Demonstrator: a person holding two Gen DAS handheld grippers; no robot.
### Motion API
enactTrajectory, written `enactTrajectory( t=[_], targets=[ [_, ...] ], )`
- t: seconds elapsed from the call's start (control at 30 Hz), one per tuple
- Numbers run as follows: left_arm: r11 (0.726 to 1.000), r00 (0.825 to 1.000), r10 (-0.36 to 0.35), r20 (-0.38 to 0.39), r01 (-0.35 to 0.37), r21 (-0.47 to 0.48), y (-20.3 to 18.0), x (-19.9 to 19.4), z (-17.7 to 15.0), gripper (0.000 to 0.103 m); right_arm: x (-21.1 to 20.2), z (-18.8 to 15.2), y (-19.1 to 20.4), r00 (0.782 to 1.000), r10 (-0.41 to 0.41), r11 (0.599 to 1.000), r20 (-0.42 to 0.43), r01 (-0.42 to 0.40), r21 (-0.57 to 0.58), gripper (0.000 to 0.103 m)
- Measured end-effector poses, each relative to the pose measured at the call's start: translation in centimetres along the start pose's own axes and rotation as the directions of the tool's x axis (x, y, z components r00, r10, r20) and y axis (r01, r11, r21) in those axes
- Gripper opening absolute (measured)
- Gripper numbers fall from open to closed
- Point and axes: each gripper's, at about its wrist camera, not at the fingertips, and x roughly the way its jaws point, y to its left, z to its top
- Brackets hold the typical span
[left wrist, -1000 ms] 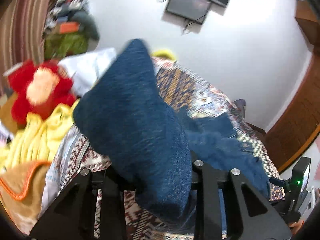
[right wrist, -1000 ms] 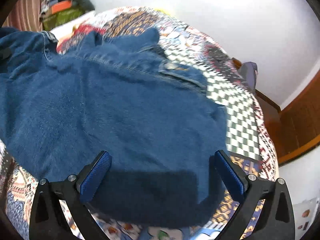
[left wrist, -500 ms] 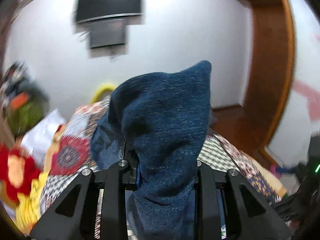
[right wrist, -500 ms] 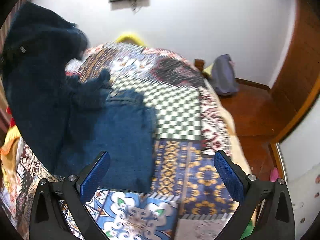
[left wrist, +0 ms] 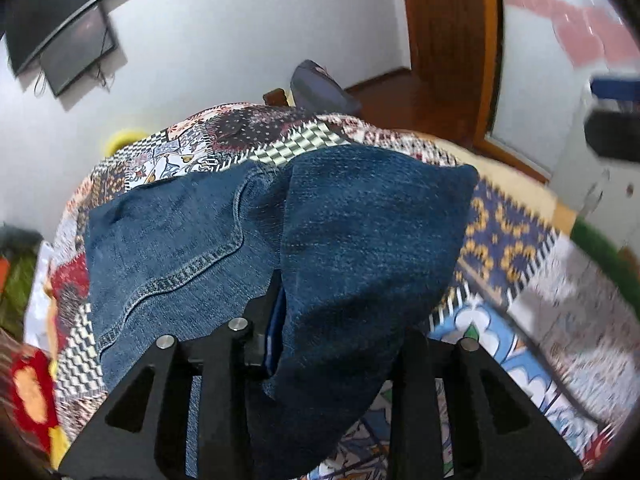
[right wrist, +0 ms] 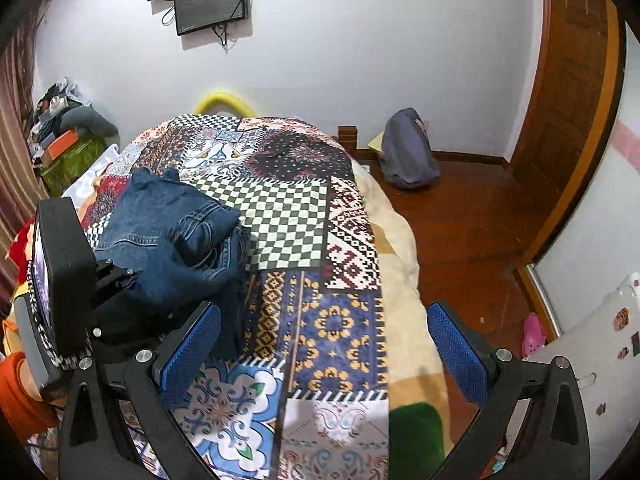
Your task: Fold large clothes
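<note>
Nearest you, your left tongs (left wrist: 332,344) are clamped on a flap of the denim jeans (left wrist: 192,248), and that flap drapes over the fingers and hides the tips. From there the held layer runs forward and to the right over the part already lying on the bed's patchwork quilt (left wrist: 500,240), whose curved seam shows to the left of the tongs. Your right tongs (right wrist: 324,344) stand wide open and hold nothing, both blue pads (right wrist: 192,344) clear in the right wrist view, with only quilt between them.

Seen from the right wrist, the jeans (right wrist: 168,232) sit bunched on the left half of the quilt (right wrist: 296,220), up and to the left of the right tongs, with the left gripper body (right wrist: 64,276) against the heap's near side. So the left hand is the one on the cloth, and the right hand is well apart from it.

The fold looks partway done: the flap seems ready to be laid down across the lower layer. Beyond the bed, a grey bag (right wrist: 408,152) leans at the wall.
</note>
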Motion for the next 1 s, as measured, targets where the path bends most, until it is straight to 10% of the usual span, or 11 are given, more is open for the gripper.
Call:
enactTrajectory(
  t=[0.23,0.3,0.37,0.6,0.83,1.0],
  targets=[
    [0.999,0.997,-0.038,-0.062,0.037,-0.009,-0.3,-1.7,-1.1,0.045,-0.9,-0.5,0.8,1.000,-0.007,0.999,0.007,0.007,-0.043,0.103],
    [0.996,0.994,-0.084,-0.071,0.084,-0.011,-0.5,-2.4,-1.5,0.080,-1.2,-0.5,1.2,1.000,-0.001,0.998,0.012,0.002,-0.060,0.103],
    [0.985,0.985,-0.166,-0.045,0.164,-0.049,-0.2,-4.0,-2.1,0.095,-1.4,-0.3,1.8,1.000,0.003,0.997,0.017,-0.001,-0.080,0.103],
    [0.976,0.985,-0.169,-0.016,0.165,-0.143,3.5,-8.3,-4.0,0.095,-1.3,0.8,4.8,0.994,0.111,0.987,0.023,-0.108,-0.116,0.103],
    [0.962,0.999,-0.002,-0.046,-0.011,-0.273,10.8,-8.2,-6.5,0.096,2.6,1.4,8.7,0.968,0.245,0.961,-0.060,-0.250,-0.119,0.103],
    [0.912,0.987,-0.096,-0.127,0.036,-0.408,13.7,-4.8,-9.3,0.096,7.2,0.8,11.1,0.948,0.251,0.947,-0.194,-0.283,-0.155,0.103]
  ],
)
